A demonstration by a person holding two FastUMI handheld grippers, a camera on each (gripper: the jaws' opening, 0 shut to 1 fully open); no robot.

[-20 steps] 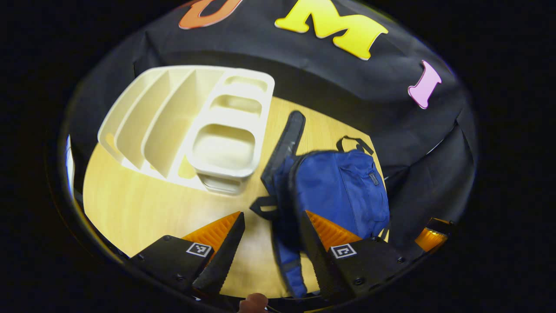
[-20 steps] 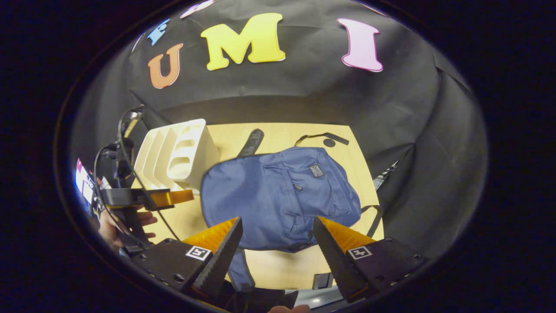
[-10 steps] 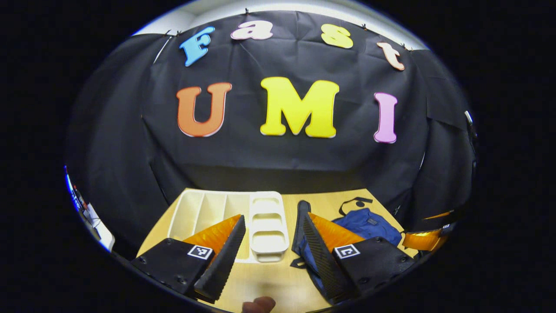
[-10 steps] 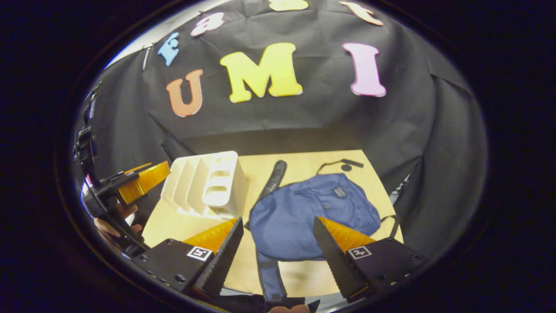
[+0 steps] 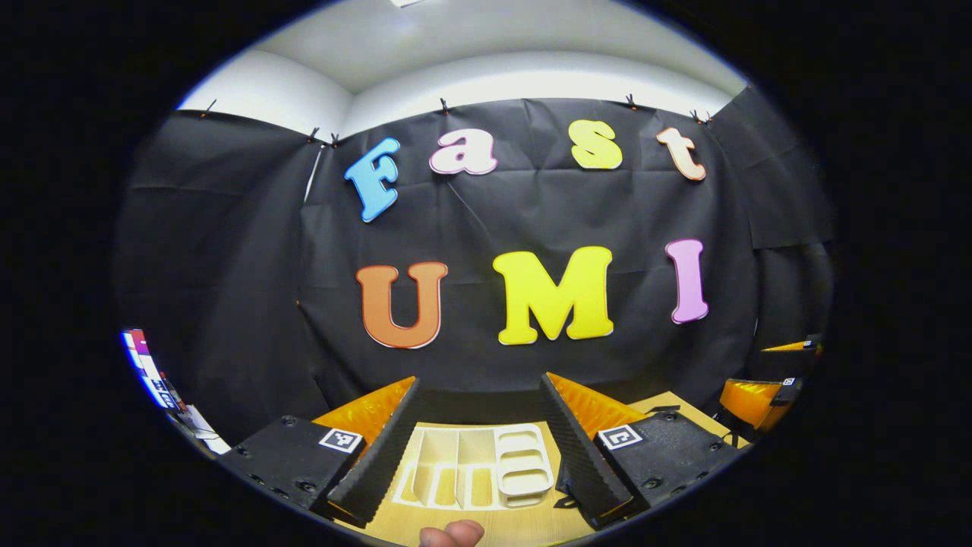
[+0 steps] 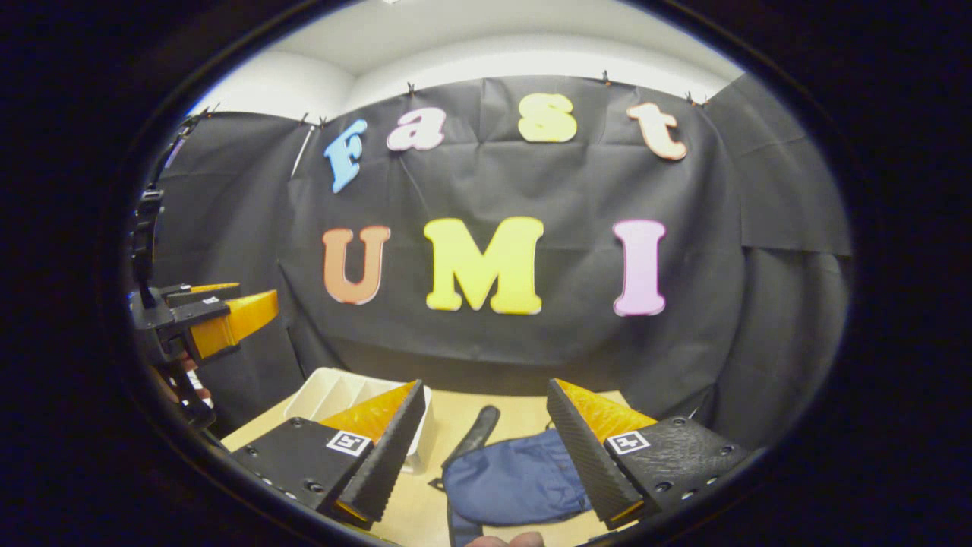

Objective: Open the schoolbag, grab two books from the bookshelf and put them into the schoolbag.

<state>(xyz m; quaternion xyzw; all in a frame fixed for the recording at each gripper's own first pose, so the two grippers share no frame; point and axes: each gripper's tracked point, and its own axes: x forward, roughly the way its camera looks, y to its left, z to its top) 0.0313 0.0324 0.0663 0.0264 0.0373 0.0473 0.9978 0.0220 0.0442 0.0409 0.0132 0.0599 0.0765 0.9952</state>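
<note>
Both grippers have tilted up since a second ago, so the table now sits low and far below them. Left gripper hangs wide open and empty, the white bookshelf between its fingers. Right gripper is wide open too, gripping nothing, with the blue schoolbag flat on the table beneath it, right of the bookshelf.

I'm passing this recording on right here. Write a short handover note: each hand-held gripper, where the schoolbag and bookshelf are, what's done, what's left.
Left hand-held gripper: open, empty, raised above the table.
Right hand-held gripper: open, empty, raised too.
Bookshelf: white, on the table, its slots look empty; no books in sight.
Schoolbag: blue, lying flat beside the bookshelf; whether it is zipped cannot be told from here.
Done: apparently the books are off the shelf.
Left: confirm both books are inside the bag.
</note>
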